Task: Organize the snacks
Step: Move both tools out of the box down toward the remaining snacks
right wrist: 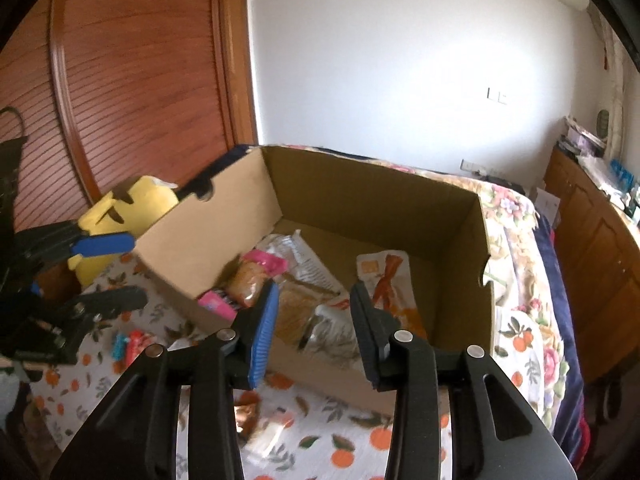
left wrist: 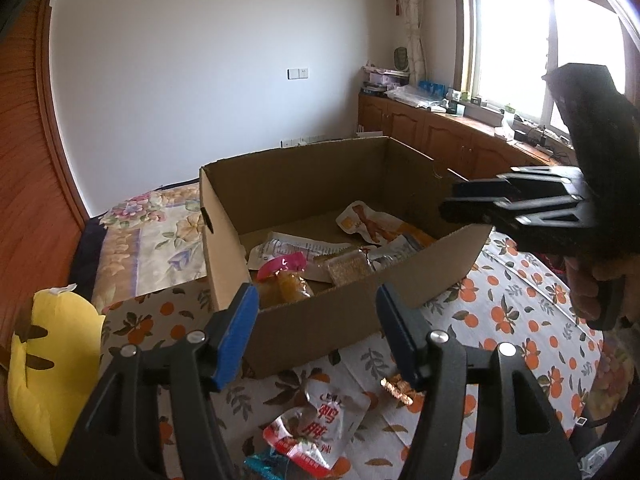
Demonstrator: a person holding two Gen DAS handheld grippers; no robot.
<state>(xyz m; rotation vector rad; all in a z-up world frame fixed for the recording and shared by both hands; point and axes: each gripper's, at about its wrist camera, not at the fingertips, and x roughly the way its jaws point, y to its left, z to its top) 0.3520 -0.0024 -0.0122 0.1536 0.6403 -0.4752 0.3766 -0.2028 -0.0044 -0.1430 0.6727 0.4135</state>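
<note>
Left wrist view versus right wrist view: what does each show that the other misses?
Only the left wrist view shows the window and a red-and-white snack packet on the cloth in front of the box. Only the right wrist view shows the slatted wooden door. Both show the cardboard box holding snacks, the yellow plush, the orange-print cloth, and both grippers, left gripper and right gripper, empty with fingers apart.

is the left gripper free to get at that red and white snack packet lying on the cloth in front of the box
Probably yes. The left gripper is open and empty, and the red and white packet lies uncovered on the tablecloth just below its fingers, outside the cardboard box.
</note>
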